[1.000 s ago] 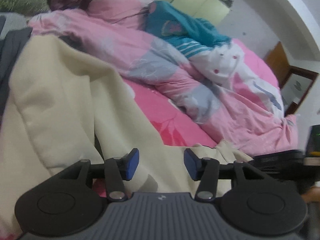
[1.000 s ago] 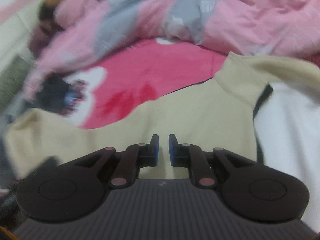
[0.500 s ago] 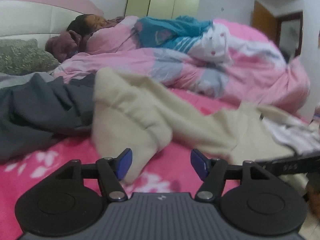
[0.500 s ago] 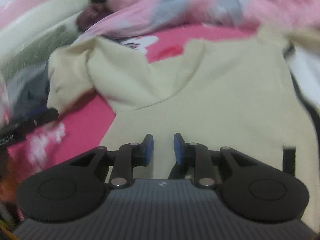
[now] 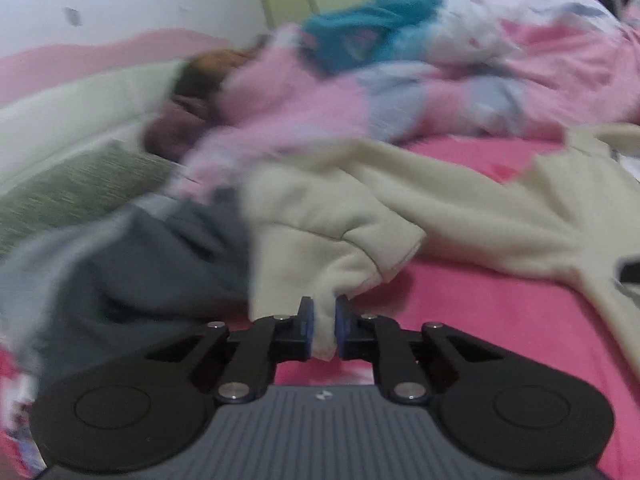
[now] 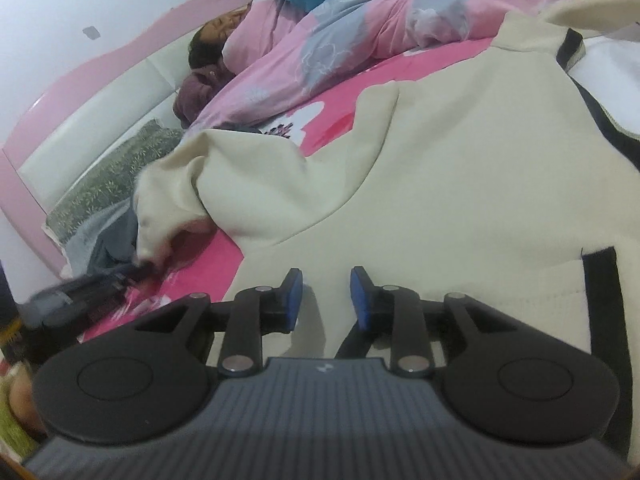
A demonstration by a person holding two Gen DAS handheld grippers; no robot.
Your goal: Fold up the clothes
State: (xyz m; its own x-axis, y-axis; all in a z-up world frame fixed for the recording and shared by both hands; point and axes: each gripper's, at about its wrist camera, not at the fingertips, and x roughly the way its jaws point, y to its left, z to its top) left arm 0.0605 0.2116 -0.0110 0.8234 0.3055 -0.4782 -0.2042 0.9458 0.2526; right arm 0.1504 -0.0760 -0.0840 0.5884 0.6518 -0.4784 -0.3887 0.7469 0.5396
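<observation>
pinching cream sweater (image 5: 320, 332) cuff, seemingly.

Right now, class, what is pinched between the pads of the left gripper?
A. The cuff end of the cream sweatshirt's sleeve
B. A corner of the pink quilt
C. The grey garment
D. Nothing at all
A: in the left wrist view the left gripper, which has just been closing, has its blue pads pressed on the cuff of the cream sweatshirt.
</observation>
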